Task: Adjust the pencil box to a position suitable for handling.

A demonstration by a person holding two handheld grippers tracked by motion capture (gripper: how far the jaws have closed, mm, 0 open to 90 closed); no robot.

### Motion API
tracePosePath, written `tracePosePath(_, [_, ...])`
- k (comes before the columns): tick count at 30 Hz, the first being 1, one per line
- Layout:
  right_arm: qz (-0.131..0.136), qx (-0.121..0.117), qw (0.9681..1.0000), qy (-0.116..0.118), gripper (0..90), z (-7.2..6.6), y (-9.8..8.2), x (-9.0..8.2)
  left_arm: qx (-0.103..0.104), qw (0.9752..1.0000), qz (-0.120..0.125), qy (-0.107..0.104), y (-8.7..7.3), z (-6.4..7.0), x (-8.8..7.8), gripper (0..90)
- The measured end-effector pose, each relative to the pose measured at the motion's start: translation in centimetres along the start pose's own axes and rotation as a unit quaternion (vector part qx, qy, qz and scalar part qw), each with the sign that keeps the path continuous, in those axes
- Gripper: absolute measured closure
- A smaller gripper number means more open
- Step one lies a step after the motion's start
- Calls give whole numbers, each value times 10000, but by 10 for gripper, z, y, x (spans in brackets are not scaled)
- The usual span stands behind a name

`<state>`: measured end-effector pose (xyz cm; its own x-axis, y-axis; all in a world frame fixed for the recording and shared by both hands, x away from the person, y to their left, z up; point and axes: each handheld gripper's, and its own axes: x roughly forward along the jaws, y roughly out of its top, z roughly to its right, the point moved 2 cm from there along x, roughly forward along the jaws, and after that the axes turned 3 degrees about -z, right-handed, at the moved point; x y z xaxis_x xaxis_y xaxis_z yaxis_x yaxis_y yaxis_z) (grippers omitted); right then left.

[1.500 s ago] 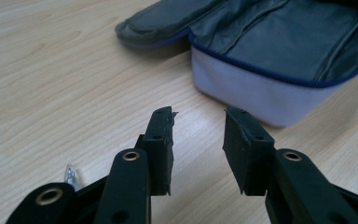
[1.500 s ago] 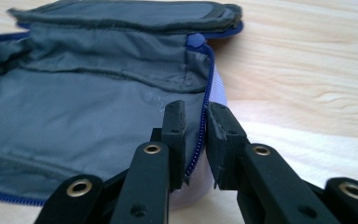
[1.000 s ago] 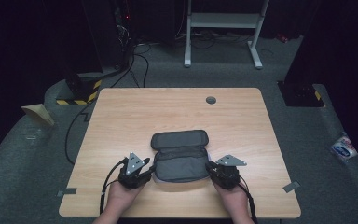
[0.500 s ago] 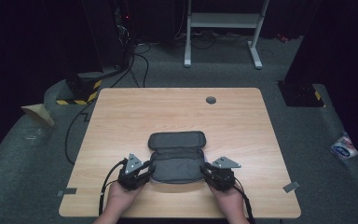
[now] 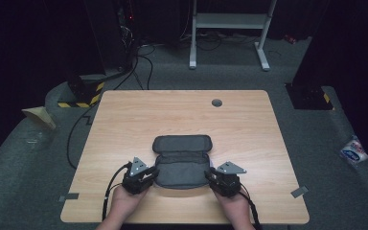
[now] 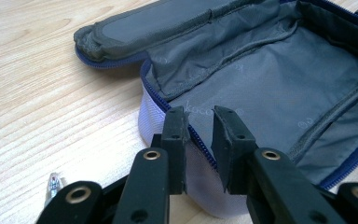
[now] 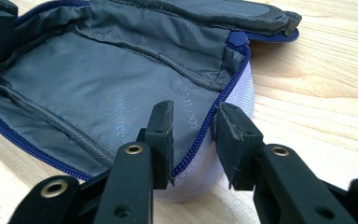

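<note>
The open grey pouch [image 5: 182, 160] lies on the near middle of the table [image 5: 124, 115]. The left gripper [image 6: 199, 135] and right gripper [image 7: 193, 135] straddle its end rims, jaws narrowly apart, gripping nothing. It seems the pouch is being taken hold of; next, each gripper must close on its zipper edge.

High view looked down on the worktop [image 5: 139, 115]; both gripper views faced closely the shared open pouch [image 5: 182, 160].

Light wooden table [image 5: 124, 120], an open grey zip pouch [image 5: 182, 160] near its front edge.
</note>
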<state>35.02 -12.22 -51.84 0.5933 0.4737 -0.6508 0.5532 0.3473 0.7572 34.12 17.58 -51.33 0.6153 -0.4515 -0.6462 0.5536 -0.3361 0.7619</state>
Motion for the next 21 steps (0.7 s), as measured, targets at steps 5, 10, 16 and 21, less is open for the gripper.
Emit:
tracePosePath(5, [0,0,10000,-22,647,0,0,0,6,10000,22,9,2,-1,3,751])
tracePosePath(10, [23,-6,10000,-47,600,2,0,-2,-50,9999,146,-5,4,-2,1,733])
tracePosePath(16, [277,134,9995,19,521,7,6,-13,-107,9990,431,57,7,-10,-17,689])
tracePosePath(21, [505,87,9987,-44,487,15,10,-28,-268,9983,460,217,4,-26,-28,664])
